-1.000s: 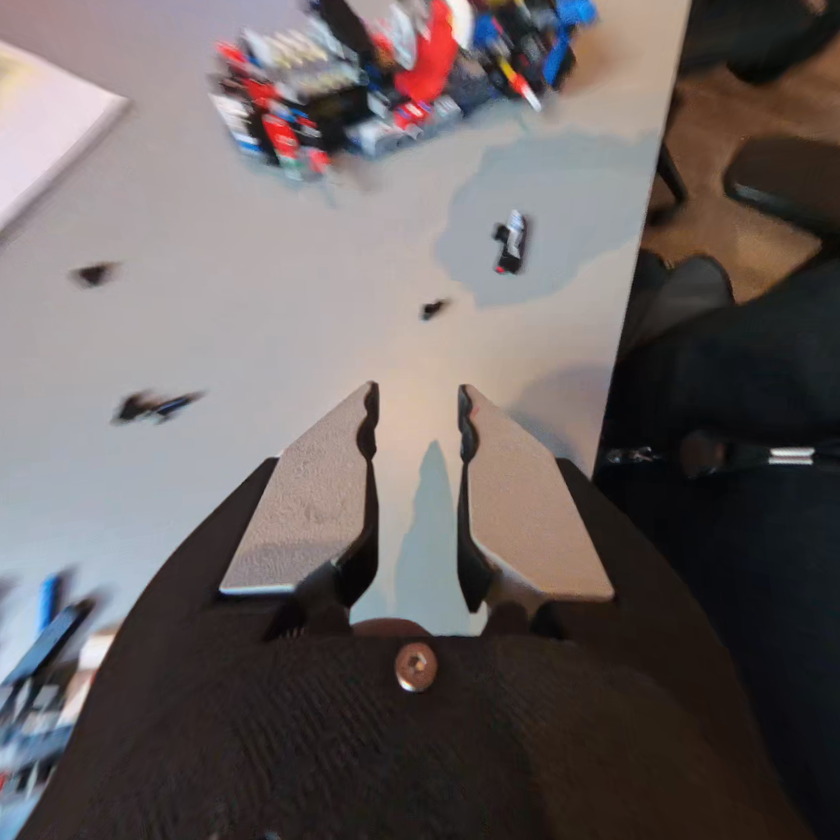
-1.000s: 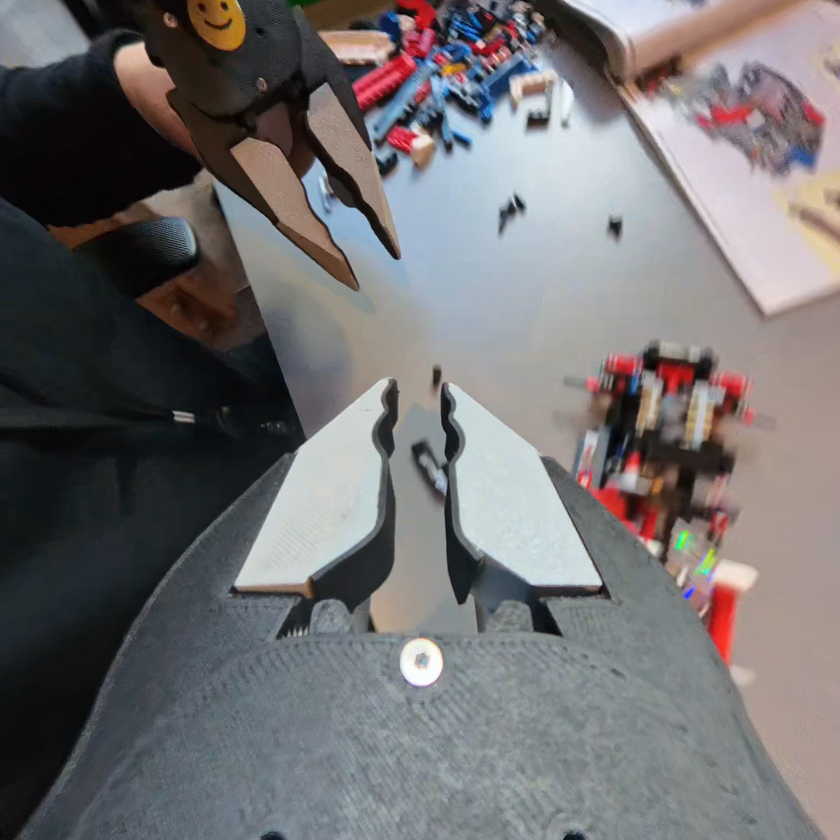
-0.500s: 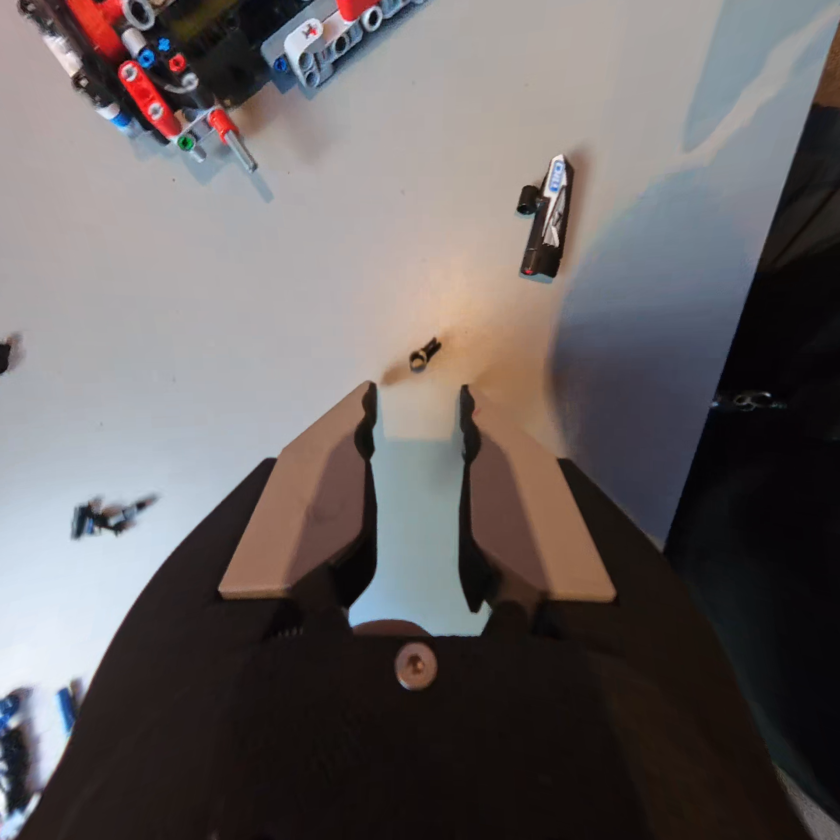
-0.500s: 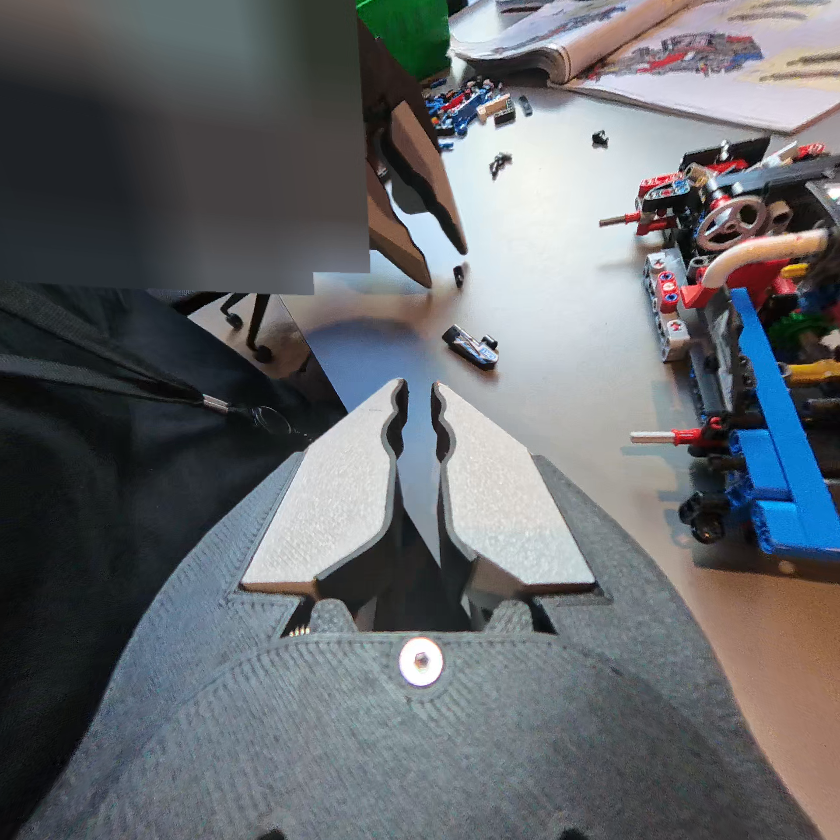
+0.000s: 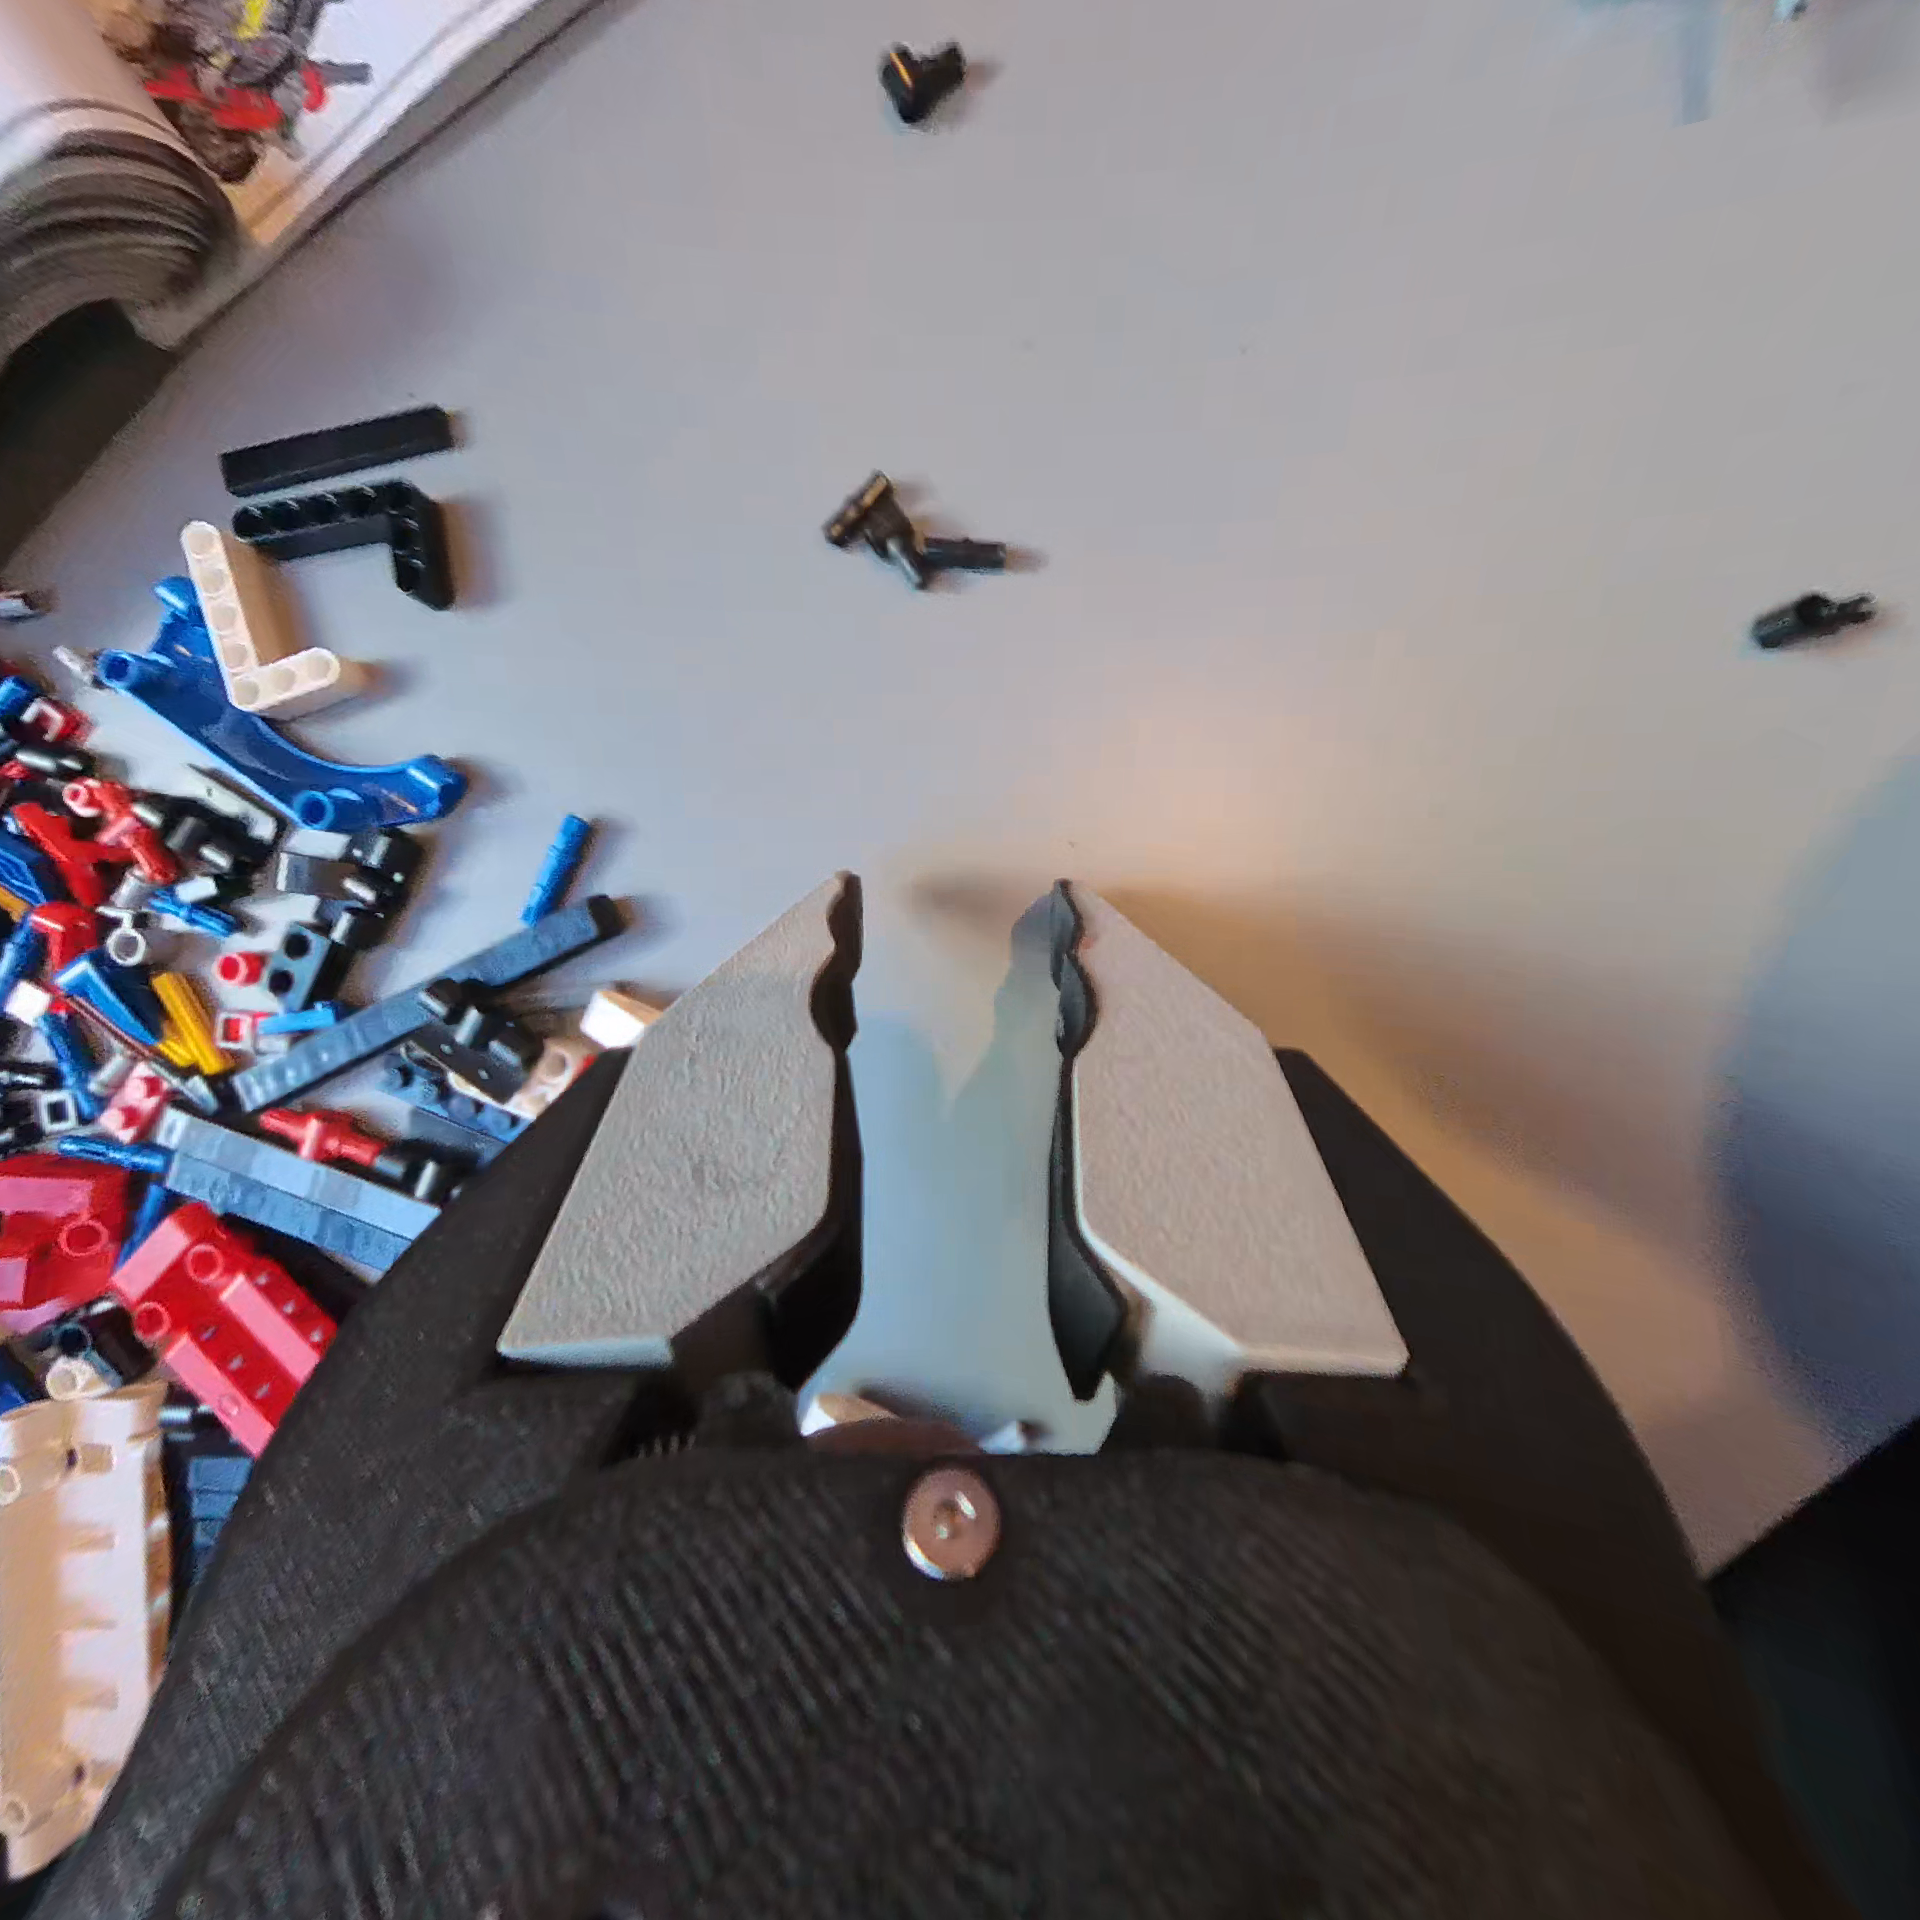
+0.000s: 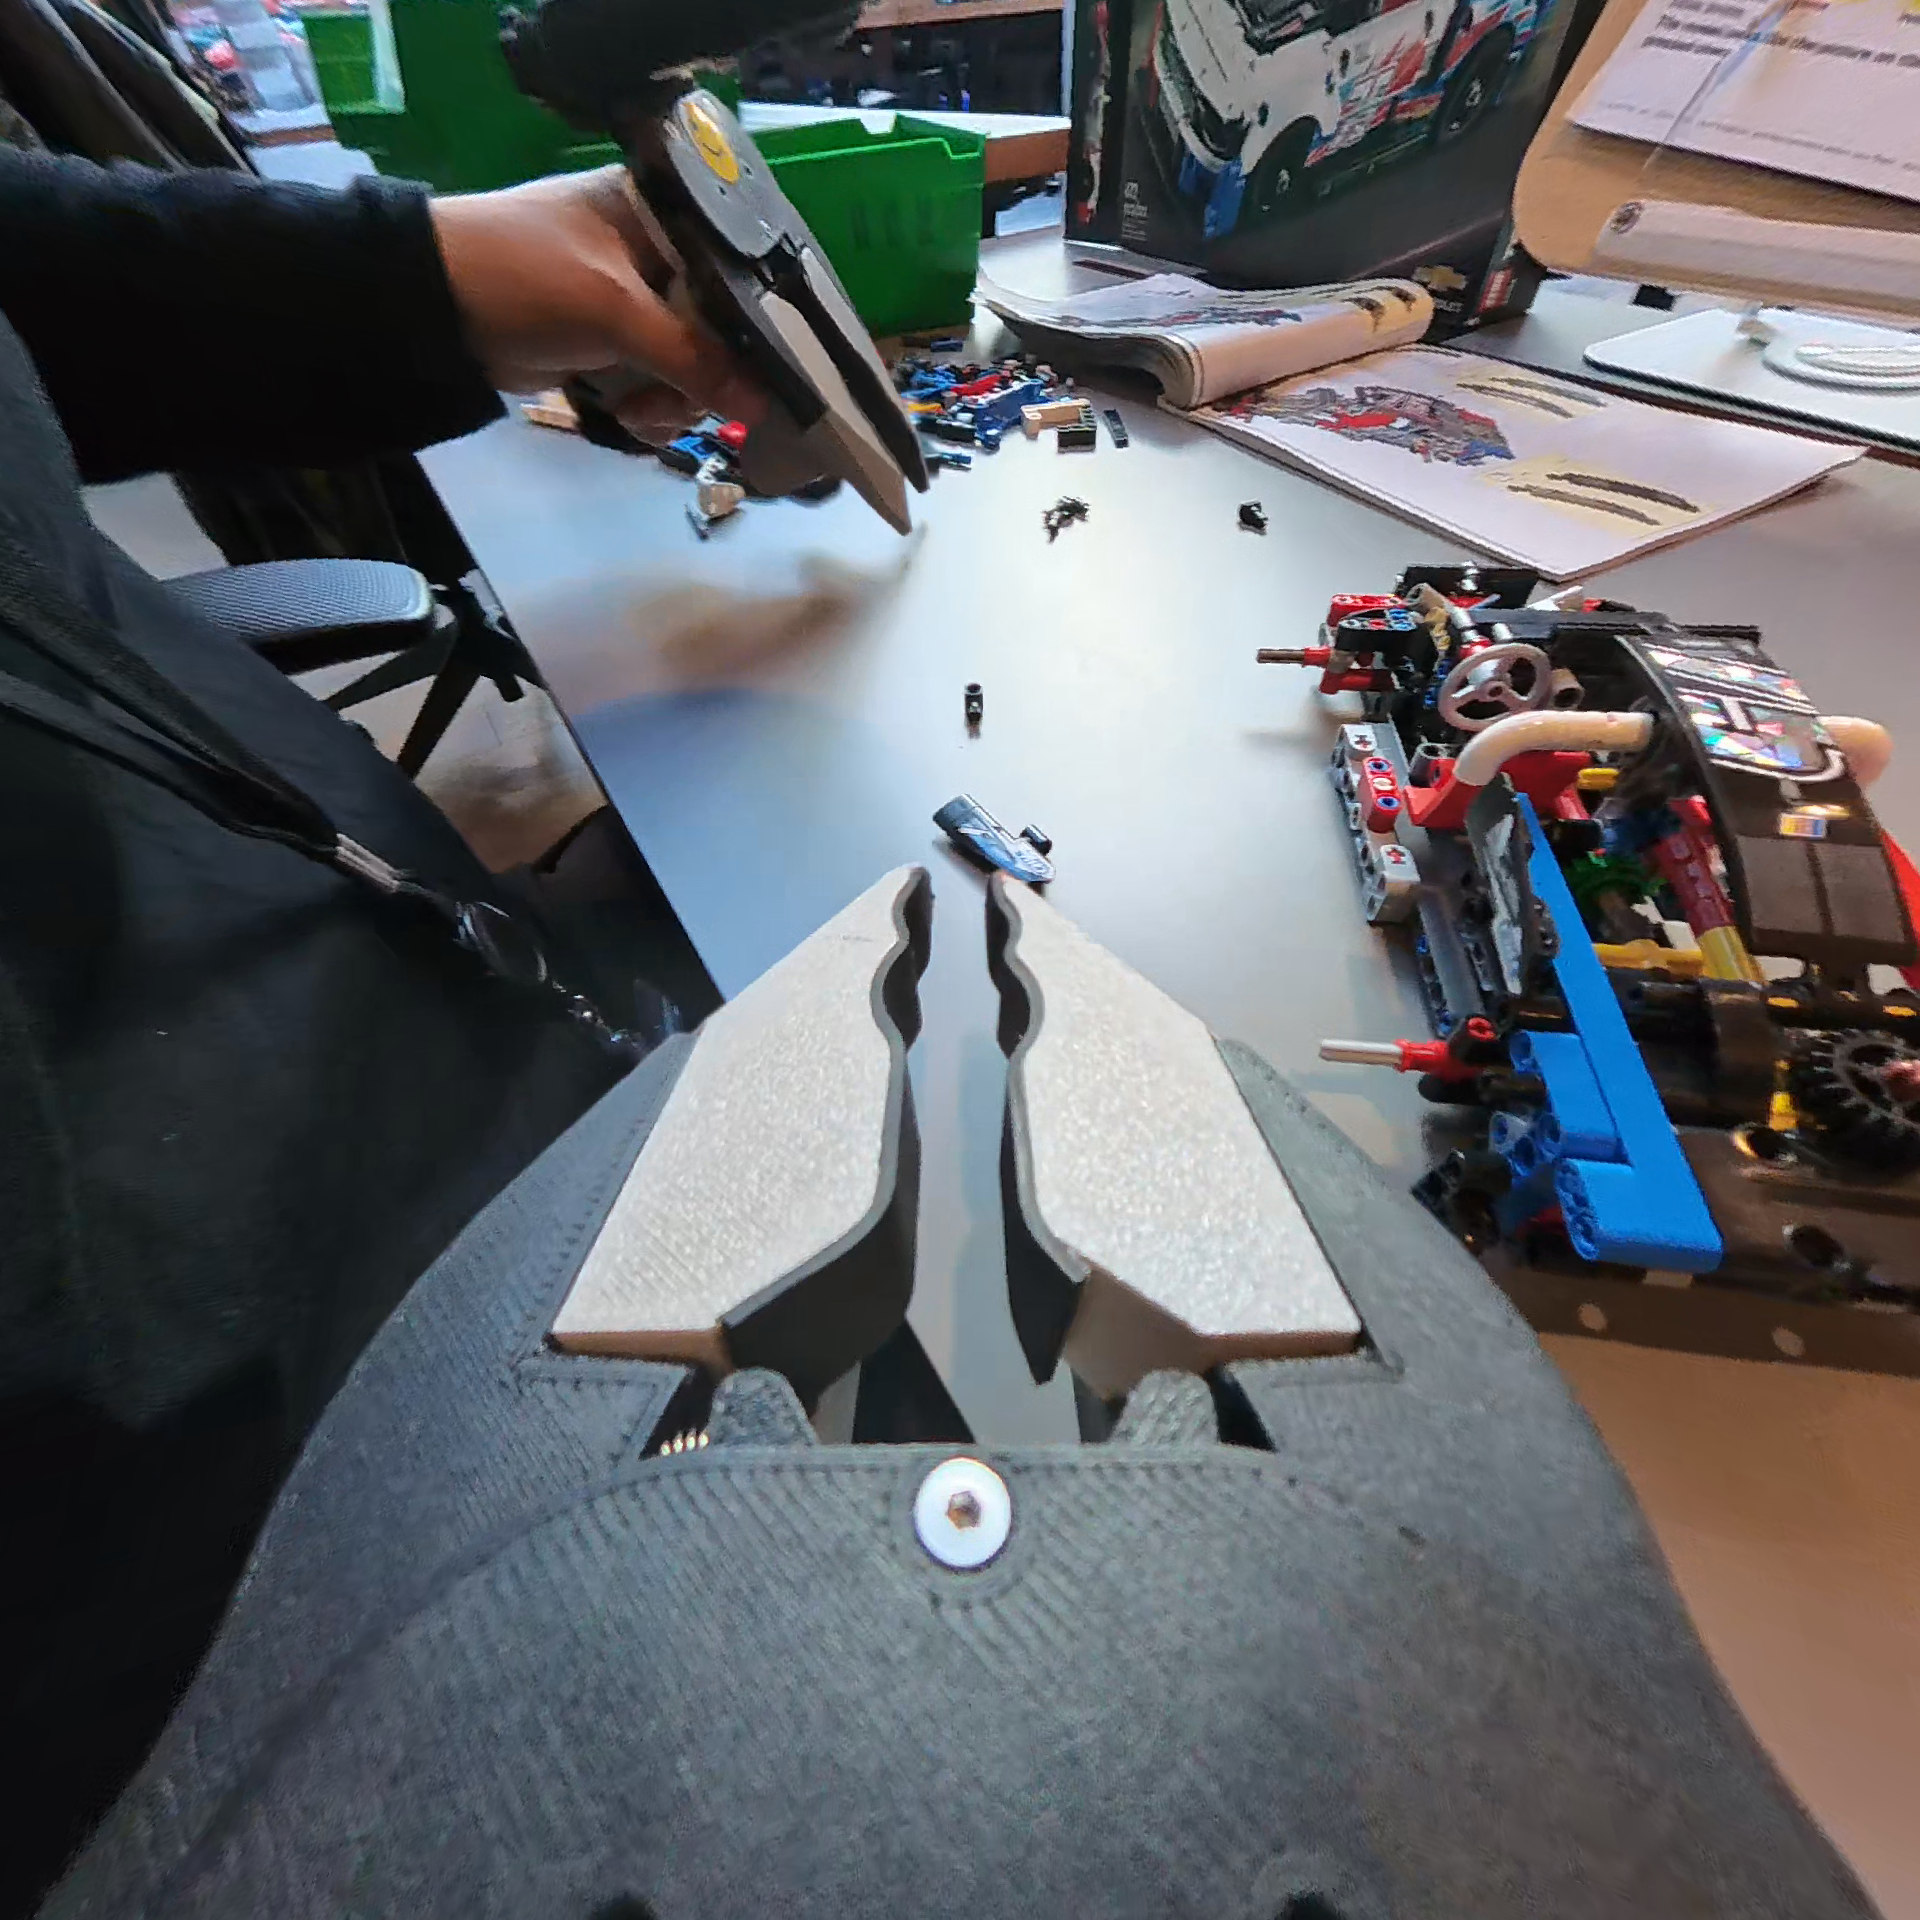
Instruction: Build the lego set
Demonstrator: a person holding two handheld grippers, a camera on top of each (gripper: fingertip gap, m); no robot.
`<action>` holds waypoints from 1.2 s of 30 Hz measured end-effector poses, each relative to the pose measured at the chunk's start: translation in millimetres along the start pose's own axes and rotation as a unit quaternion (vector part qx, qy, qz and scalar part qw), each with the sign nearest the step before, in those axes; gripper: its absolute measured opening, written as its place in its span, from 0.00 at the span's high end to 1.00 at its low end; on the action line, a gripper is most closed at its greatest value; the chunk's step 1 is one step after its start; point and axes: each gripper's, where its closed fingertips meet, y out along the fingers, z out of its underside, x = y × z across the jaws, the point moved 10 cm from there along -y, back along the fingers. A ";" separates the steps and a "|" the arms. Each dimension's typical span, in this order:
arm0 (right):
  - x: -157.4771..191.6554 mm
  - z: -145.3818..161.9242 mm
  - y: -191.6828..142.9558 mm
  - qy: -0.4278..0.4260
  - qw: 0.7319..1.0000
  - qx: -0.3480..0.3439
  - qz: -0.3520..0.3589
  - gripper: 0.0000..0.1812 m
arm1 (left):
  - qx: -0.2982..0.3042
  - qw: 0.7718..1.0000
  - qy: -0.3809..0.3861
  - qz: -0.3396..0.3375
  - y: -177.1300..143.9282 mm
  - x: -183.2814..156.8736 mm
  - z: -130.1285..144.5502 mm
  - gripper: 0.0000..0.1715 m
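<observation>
The part-built Lego car, red, blue and black, stands on the grey table to the right of my right gripper. My right gripper is empty, its jaws a narrow gap apart, just short of a small black piece with a sticker. A black pin lies beyond it. My left gripper is open and empty above bare table, beside the pile of loose pieces. It also shows in the right wrist view, held in a hand. Small black connectors lie ahead of it.
An open instruction book and the set's box lie at the back. Green bins stand behind the pile. A black L-beam and further black pins lie loose. The table edge and a chair are on the left. My hands' fingertips stand some 30 centimeters from each other. The part-built Lego car lies around 15 centimeters away from my right fingertips.
My left gripper has swung away from the stickered black piece over to the loose pile, still open. My right gripper's jaws have narrowed, and it now points more level across the table.
</observation>
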 end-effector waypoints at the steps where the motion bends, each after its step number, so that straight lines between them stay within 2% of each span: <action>1: -0.5 0.0 0.6 -0.002 1.000 0.003 0.009 0.96 | -0.011 1.000 -0.002 0.001 -0.9 2.3 -1.9 0.80; 4: -3.1 0.8 3.9 -0.007 0.999 0.014 0.036 0.96 | -0.040 0.999 0.007 0.006 -2.5 3.5 -5.3 0.80; 12: -18.6 -7.5 20.0 -0.003 0.996 0.052 0.070 0.94 | -0.069 0.997 0.037 0.020 4.7 8.4 -8.0 0.81; 18: -25.1 -9.7 31.1 0.021 0.994 0.083 0.063 0.91 | -0.067 0.996 0.046 0.032 14.0 12.8 -8.8 0.81; 23: -24.4 -7.9 41.7 0.036 0.992 0.119 0.025 0.90 | -0.058 0.996 0.046 0.052 20.5 12.6 -11.1 0.81; 26: -23.2 -6.2 47.7 0.041 0.988 0.146 -0.008 0.88 | -0.071 0.992 0.065 0.080 15.4 -0.9 -16.6 0.80; 29: -20.6 -5.6 50.2 0.036 0.987 0.155 -0.025 0.88 | -0.097 0.971 0.126 0.177 9.0 -36.1 -23.3 0.83; 32: -19.7 -4.8 51.4 0.043 0.985 0.163 -0.046 0.86 | -0.069 0.946 0.170 0.267 14.1 -72.6 -30.9 0.82; 34: -19.0 -5.4 49.7 0.042 0.986 0.155 -0.048 0.86 | -0.070 0.935 0.209 0.277 18.9 -87.3 -37.4 0.83; 36: -18.4 -5.0 46.6 0.041 0.987 0.146 -0.046 0.87 | -0.047 0.933 0.246 0.259 26.4 -94.9 -42.0 0.83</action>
